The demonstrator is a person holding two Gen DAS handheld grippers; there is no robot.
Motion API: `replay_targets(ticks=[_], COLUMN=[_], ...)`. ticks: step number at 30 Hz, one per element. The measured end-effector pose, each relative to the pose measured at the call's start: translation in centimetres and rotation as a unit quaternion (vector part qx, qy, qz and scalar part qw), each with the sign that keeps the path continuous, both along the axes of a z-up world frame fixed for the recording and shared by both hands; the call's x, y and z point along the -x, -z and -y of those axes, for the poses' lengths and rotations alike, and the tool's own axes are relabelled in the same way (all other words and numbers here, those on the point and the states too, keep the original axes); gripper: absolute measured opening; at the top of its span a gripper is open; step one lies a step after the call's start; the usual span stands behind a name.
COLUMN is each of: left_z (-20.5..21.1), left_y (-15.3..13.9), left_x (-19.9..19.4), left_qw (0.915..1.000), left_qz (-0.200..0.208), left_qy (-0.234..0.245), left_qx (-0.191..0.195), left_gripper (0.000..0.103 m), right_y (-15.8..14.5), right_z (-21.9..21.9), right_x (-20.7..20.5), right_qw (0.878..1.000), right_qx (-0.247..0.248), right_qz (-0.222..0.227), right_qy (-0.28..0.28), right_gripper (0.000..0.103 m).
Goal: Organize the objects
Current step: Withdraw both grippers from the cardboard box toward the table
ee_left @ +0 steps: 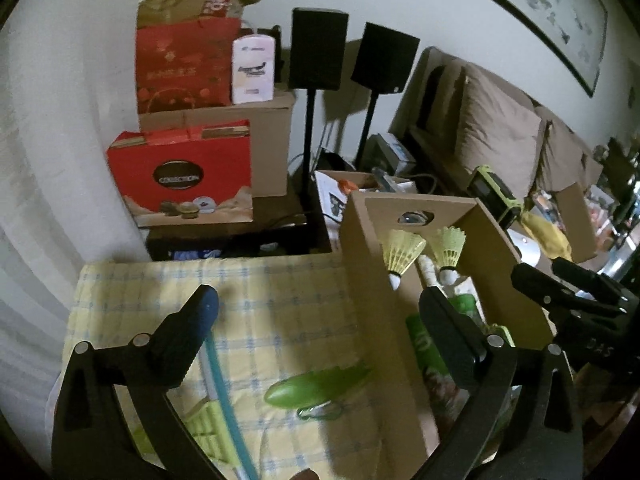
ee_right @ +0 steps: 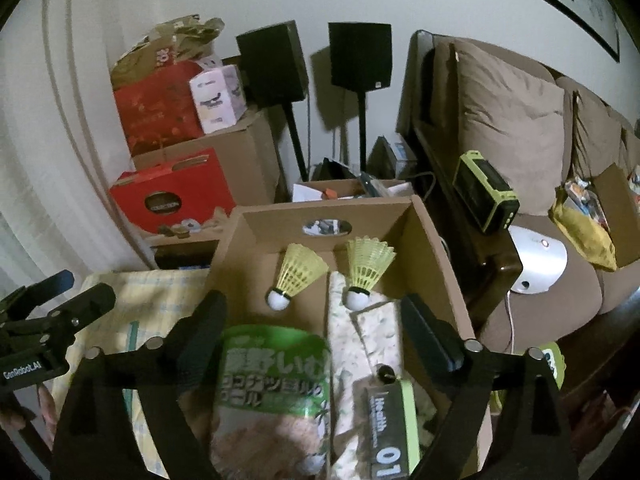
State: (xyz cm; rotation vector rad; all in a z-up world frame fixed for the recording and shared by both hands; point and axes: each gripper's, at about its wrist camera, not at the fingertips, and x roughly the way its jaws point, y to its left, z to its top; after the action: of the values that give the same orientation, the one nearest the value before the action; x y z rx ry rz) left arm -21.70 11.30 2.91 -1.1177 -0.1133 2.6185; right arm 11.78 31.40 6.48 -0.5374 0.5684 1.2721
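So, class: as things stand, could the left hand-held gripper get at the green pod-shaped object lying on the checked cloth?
Probably yes. The left hand-held gripper is open and empty, and the green pod-shaped object lies bare on the checked cloth just below it, beside the cardboard box, with nothing over it.

Before you is a surface covered with a yellow checked cloth (ee_left: 256, 312); what is under the cloth you cannot tell. On the cloth lie a green elongated object (ee_left: 316, 386) and a light blue tube (ee_left: 224, 392). An open cardboard box (ee_left: 370, 280) stands at its right side, touching the cloth.
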Motion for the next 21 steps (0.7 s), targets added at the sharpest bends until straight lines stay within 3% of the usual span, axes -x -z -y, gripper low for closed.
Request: replay_targets(ticks=[3, 11, 21], left_z=[1.0, 3.9, 8.0], left_y=[0.0, -0.2, 1.9], left_x=[-0.9, -3.7, -6.5], left_qw=[1.0000, 0.9999, 0.9994], left_qz=[-0.003, -0.008, 0.029], left_qy=[-0.005, -0.009, -0.015], left_qx=[0.001, 0.010, 0.010], left_gripper=[0.100, 0.100, 0.100], right_y=[-0.1, 0.1, 0.1], right_z=[0.9, 2.7, 5.6], right_x=[1.0, 3.9, 7.3], right_qw=[1.000, 1.000, 0.998], right_qx=[-0.007, -0.002, -0.004], right_qz=[0.002, 0.004, -0.007], right_qy=[-0.005, -0.023, -0.055], right_gripper=[0.102, 0.102, 0.102])
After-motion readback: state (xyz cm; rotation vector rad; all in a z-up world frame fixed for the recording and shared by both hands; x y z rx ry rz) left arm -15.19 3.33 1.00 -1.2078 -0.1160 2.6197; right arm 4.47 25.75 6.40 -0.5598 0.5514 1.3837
